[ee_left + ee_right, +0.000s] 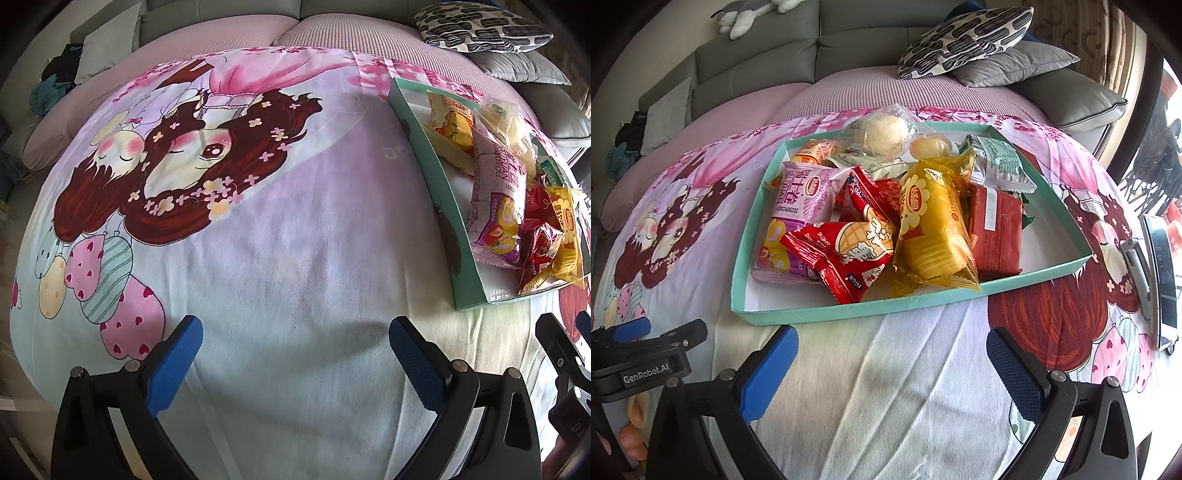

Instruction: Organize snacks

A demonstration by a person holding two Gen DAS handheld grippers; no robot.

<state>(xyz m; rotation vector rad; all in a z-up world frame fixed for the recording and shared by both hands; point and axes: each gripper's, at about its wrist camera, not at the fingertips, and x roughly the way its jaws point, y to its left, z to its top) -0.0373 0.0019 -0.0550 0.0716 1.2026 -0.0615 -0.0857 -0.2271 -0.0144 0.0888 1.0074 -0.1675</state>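
Right wrist view: grey sofa [757, 55] at back, ribbed mauve cushion [827, 92] over its seat. Cartoon-print blanket [905, 387] spread in front, soft napped cloth, shallow creases, pale bare stretch between the tools and the tray. Patterned black-and-white pillow [964, 40] lies on a grey pillow [1019, 62], far right corner.

Shallow teal cardboard tray [849, 312], low straight walls, white floor, sits flat on the blanket just ahead of the right gripper [892, 363]. Snacks heaped in its middle and left; bare white floor along the right wall and near corners. Largest packets: pink swiss-roll packet [801, 195] along the left wall, yellow cake packet [931, 229] glossy and crinkled at centre, dark red flat packet [995, 232] beside it. Red waffle packet [846, 254] in front. Clear-wrapped round bun [884, 134] overlaps the far rim.

Right gripper: blue textured pads wide apart, nothing between. Left gripper [295, 341]: pads likewise spread, empty, over open blanket; tray to its right.
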